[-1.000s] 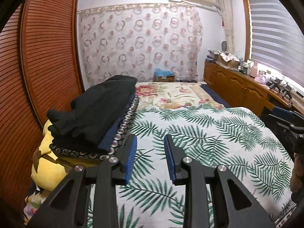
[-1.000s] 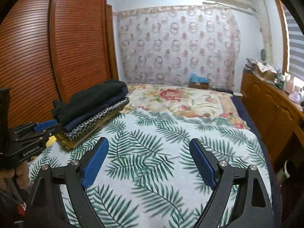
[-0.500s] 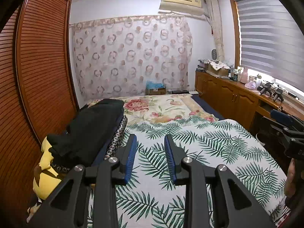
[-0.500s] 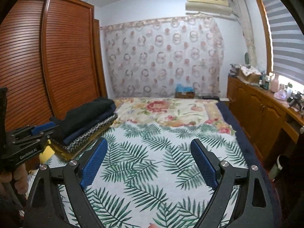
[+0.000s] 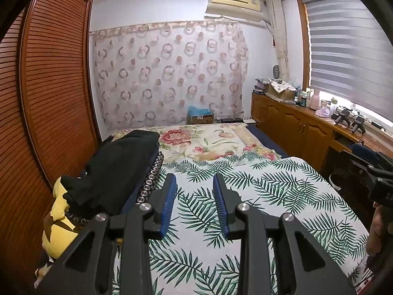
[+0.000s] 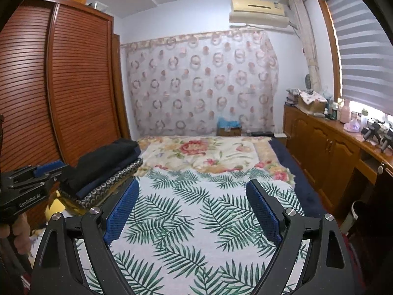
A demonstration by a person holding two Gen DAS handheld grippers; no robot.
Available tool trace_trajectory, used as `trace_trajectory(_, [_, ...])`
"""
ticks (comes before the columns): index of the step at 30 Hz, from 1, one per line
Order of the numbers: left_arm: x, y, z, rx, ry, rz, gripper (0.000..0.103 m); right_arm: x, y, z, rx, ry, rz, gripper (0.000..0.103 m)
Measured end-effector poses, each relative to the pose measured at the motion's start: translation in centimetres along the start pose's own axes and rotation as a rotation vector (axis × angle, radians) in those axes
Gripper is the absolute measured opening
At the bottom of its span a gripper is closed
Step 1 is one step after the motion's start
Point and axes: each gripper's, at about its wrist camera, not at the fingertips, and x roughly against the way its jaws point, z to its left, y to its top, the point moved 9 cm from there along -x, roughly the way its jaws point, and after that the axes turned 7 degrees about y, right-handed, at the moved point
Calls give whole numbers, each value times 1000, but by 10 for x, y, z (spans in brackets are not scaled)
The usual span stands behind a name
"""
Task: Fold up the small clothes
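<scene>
A stack of folded clothes point(image 5: 115, 169), black on top over navy and a ring-patterned piece, lies at the bed's left edge; it also shows in the right wrist view point(image 6: 103, 169). My left gripper point(image 5: 195, 184) is empty with its jaws a narrow gap apart, held above the palm-leaf sheet point(image 5: 258, 191) just right of the stack. My right gripper point(image 6: 192, 189) is wide open and empty above the same sheet point(image 6: 186, 211). The left gripper's body point(image 6: 32, 182) shows at the left of the right wrist view.
A wooden louvred wardrobe point(image 5: 49, 103) runs along the left of the bed. A yellow cushion point(image 5: 57, 218) lies under the stack. A floral blanket point(image 5: 208, 140) covers the far half of the bed. A cluttered wooden sideboard point(image 5: 307, 127) stands on the right.
Both grippers have lifted and tilted upward, away from the bed, so more wall and ceiling show. Jaw openings look unchanged.
</scene>
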Motion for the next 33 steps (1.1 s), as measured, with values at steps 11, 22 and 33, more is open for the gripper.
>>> trace_trajectory(11, [0,-2,1,2,11,1,30,-1,0,1,1,-1,1,91])
trace_trajectory(22, [0,-2,2,4,10,1,31,-1,-2,0,-1,-1,3,91])
trace_trajectory(33, [0,-2,3,5,10,1,32,-1,-2,-1,-2,-1,3,91])
